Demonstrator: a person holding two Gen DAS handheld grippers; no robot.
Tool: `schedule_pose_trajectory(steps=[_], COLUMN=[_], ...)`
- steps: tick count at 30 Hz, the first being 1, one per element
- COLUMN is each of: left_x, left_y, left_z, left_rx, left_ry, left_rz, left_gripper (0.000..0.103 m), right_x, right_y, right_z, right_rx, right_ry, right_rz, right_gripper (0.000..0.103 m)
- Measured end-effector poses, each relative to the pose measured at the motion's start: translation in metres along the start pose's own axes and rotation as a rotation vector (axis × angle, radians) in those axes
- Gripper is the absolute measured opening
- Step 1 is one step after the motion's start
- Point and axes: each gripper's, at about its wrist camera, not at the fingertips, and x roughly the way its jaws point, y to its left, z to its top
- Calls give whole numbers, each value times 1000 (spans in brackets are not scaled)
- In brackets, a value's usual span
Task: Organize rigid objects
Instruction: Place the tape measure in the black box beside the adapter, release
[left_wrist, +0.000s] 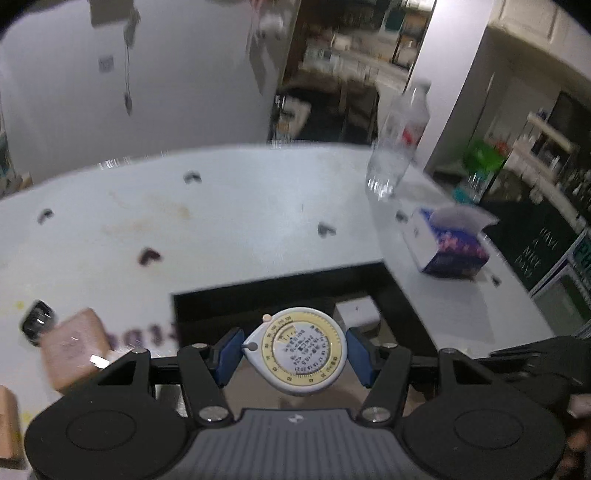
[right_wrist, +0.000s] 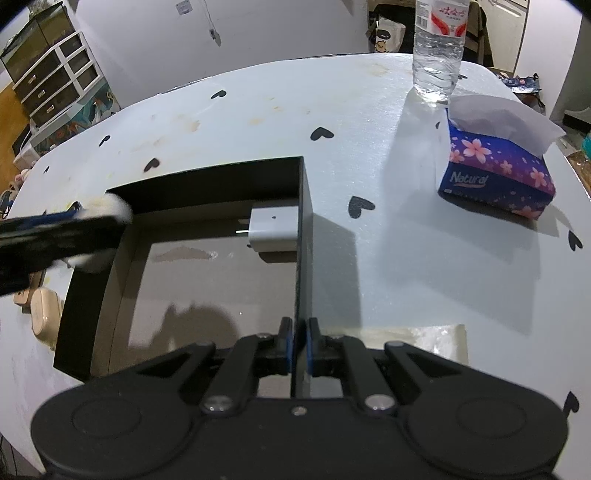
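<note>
Clearly "Natural" on tissue box; bottle label red.

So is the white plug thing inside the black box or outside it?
Inside. The white charger lies on the floor of the black box, tucked into its far right corner, against the walls.

This is a home, a lived-in room: the white worktop with black heart prints carries a tissue box and a water bottle, a drawer cabinet stands by the wall, and cluttered kitchen shelves are behind.
</note>
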Motion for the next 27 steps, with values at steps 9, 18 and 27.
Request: schedule_pose_trajectory(steps=[9, 18, 27], left_x=[68, 84, 67], left_y=[-1, 10, 3], left_z=[4, 2, -5], left_rx=[-84, -152, -103], left_ry=[102, 91, 134], left_rz=[57, 27, 3], left_gripper=[61, 85, 65], right_x=[1, 1, 1], right_y=[1, 1, -1], right_z=[0, 1, 0], right_rx=[-17, -21, -15], right_ry=[5, 8, 8], right_rz=[-3, -1, 11], right_gripper=[7, 7, 8])
